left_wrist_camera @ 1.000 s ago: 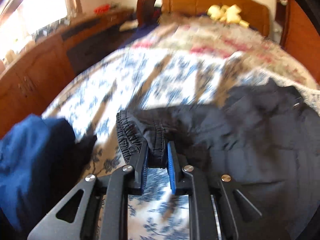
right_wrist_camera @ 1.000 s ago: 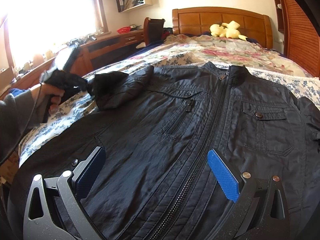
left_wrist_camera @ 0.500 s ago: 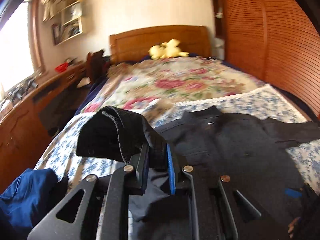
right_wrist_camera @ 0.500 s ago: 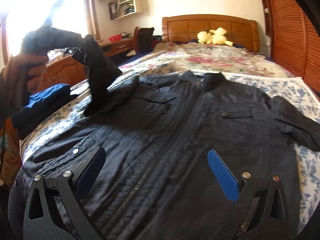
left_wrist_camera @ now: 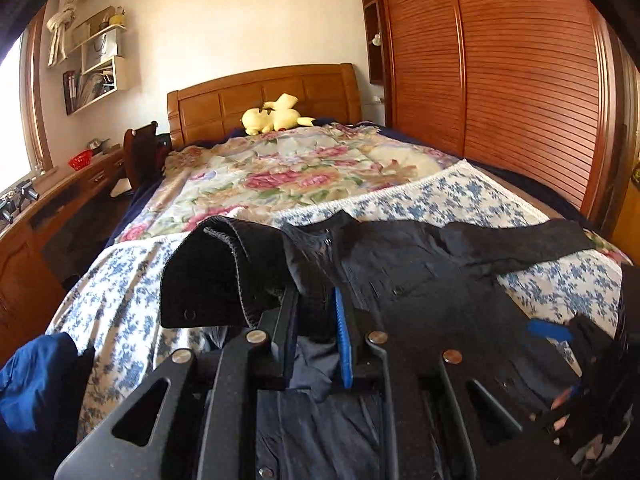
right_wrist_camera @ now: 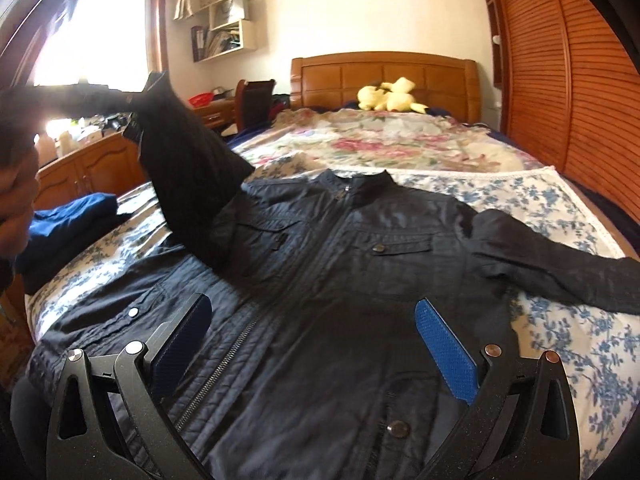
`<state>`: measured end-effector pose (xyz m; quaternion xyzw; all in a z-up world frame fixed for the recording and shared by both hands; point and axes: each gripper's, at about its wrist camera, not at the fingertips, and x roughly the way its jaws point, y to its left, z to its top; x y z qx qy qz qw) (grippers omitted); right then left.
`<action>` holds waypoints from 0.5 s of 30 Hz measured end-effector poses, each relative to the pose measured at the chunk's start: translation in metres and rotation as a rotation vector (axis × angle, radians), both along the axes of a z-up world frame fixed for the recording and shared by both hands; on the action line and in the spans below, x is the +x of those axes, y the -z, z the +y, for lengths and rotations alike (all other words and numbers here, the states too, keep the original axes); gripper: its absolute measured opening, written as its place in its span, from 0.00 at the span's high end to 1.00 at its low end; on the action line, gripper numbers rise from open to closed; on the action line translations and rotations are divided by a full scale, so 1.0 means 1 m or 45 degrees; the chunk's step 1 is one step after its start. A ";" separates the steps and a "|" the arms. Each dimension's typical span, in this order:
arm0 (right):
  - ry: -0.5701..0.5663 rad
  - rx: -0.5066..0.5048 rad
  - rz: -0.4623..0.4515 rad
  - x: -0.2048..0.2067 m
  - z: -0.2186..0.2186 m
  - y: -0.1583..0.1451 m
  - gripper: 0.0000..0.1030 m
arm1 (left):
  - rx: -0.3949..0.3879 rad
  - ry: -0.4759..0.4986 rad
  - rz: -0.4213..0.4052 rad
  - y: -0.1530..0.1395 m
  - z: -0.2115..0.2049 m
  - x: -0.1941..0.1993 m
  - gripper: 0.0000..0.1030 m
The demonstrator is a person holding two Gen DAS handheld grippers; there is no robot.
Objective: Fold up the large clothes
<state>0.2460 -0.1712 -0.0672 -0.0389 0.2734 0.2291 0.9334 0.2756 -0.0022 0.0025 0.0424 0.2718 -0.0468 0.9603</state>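
— Two hand-held grippers in play; from the left wrist first: what are we holding?

— We are clamping the left hand-held gripper (left_wrist_camera: 314,320) on the cuff end of the sleeve (left_wrist_camera: 224,276), its pads pressing the cloth. The sleeve is hanging raised above the black jacket (left_wrist_camera: 420,280), whose body is lying ahead and to the right on the bed (left_wrist_camera: 120,280).

— And from the right wrist?

— We are keeping the right hand-held gripper (right_wrist_camera: 312,344) spread wide with nothing between its pads, hovering over the jacket's (right_wrist_camera: 320,280) hem. The jacket's long axis is running away from us toward the headboard, zip up the middle. The lifted sleeve (right_wrist_camera: 188,176) is slanting up to the left, so we judge the left hand nearer for carrying it across the chest.
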 end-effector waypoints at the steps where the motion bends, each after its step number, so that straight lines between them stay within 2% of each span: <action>1: 0.009 -0.002 0.002 0.000 -0.002 0.000 0.00 | -0.003 0.002 0.004 0.002 -0.001 -0.001 0.84; 6: 0.036 -0.010 0.010 0.001 -0.004 0.000 0.00 | 0.000 0.061 0.061 0.017 -0.007 -0.011 0.82; 9: 0.039 -0.009 0.018 0.003 0.001 -0.003 0.00 | -0.020 0.093 0.080 0.020 -0.006 -0.025 0.71; 15: 0.005 -0.007 0.008 0.004 0.021 -0.009 0.00 | -0.051 0.073 0.052 0.027 0.008 -0.064 0.62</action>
